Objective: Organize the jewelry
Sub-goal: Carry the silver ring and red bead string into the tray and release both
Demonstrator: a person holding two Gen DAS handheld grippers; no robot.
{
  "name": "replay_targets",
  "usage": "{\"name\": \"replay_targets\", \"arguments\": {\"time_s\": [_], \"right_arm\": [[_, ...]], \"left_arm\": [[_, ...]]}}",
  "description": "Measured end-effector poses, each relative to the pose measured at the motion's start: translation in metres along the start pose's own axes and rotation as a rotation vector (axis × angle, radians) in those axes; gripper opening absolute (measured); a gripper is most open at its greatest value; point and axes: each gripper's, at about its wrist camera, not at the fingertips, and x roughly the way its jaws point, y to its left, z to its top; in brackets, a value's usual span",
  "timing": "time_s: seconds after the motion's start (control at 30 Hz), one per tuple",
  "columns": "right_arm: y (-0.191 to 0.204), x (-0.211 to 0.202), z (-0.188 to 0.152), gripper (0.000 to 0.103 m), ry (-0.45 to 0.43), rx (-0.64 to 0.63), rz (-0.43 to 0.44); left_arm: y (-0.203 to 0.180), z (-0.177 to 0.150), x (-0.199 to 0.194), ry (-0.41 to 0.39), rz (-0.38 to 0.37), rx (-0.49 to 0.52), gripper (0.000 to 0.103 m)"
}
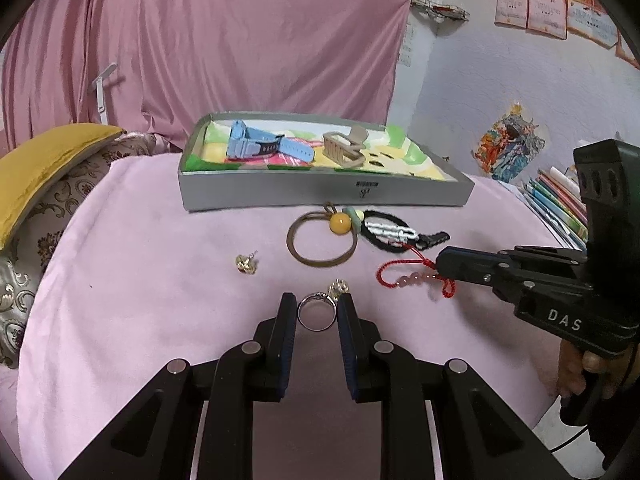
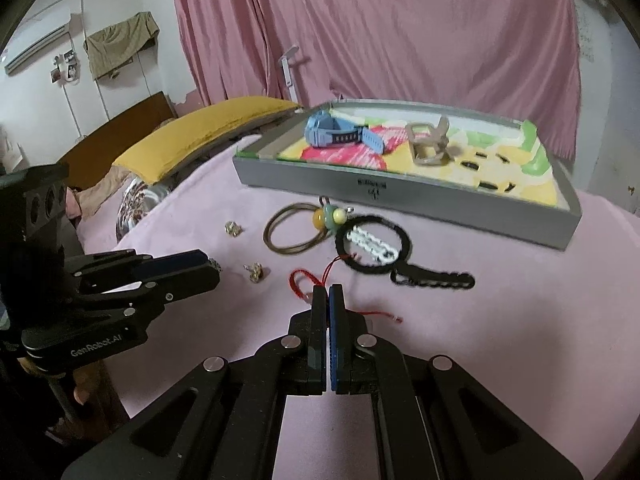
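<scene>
On the pink bed, the silver ring point(image 1: 317, 312) lies between the parted left tongs point(image 1: 316, 306); the right tongs point(image 2: 328, 300) are clenched on the red cord bracelet point(image 2: 310, 280).

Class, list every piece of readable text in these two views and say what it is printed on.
"DAS": white letters on the black body of the right gripper.
"GenRobot.AI": on the black body of the left gripper.
Dark logo on the grey cardboard tray: too blurred to read.
Pink paper certificates on the wall: too small to read.
</scene>
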Motion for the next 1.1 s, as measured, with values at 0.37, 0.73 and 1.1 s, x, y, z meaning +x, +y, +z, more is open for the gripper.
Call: {"name": "replay_targets", "arguments": {"time_s": [0.37,0.73,1.1], "right_arm": [[0.008,-0.026,0.019,0.001,-0.182,-0.013,-0.005],[0.008,-0.047,0.069,0.001,-0.450,0.000,-0.079],[0.001,-0.022,0.107,0.001,-0.567,0.014,-0.165]], "left_arm": [[-0.004,0.028,-0.011,-0.150,0.023,-0.018,0.020],[-0.003,0.089,-0.016,-0.403,0.095,0.009,0.020],[0.007,0.129,0.018,-0.490,0.176,-0.002,0.020]]}}
